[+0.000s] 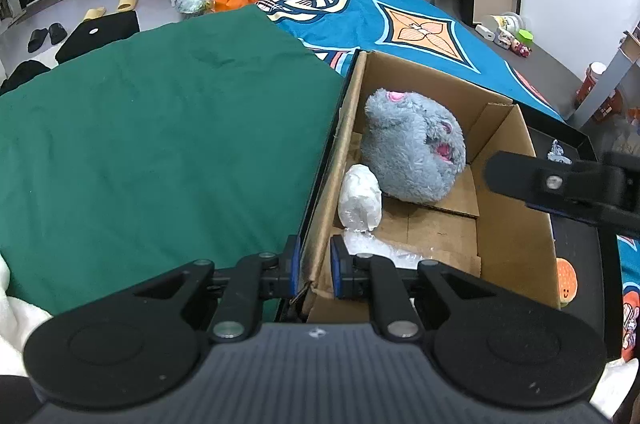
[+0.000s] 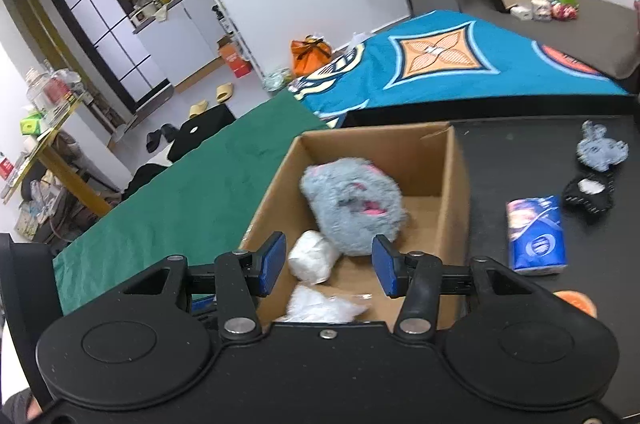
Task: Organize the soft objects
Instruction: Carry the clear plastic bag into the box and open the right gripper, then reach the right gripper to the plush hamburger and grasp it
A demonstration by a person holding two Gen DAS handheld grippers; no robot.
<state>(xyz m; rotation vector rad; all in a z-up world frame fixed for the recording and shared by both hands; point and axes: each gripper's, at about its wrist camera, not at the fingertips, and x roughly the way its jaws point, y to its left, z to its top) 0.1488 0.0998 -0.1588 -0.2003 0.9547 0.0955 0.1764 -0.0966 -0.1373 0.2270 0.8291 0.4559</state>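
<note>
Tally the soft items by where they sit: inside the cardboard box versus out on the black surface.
Inside the cardboard box: 3 (grey plush, white wrapped bundle, clear plastic bag)
On the black surface: 3 (small grey plush, black pouch, blue tissue pack)
Total: 6

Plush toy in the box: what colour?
Grey fur with pink patches on the plush toy; clearest in the left wrist view.
</note>
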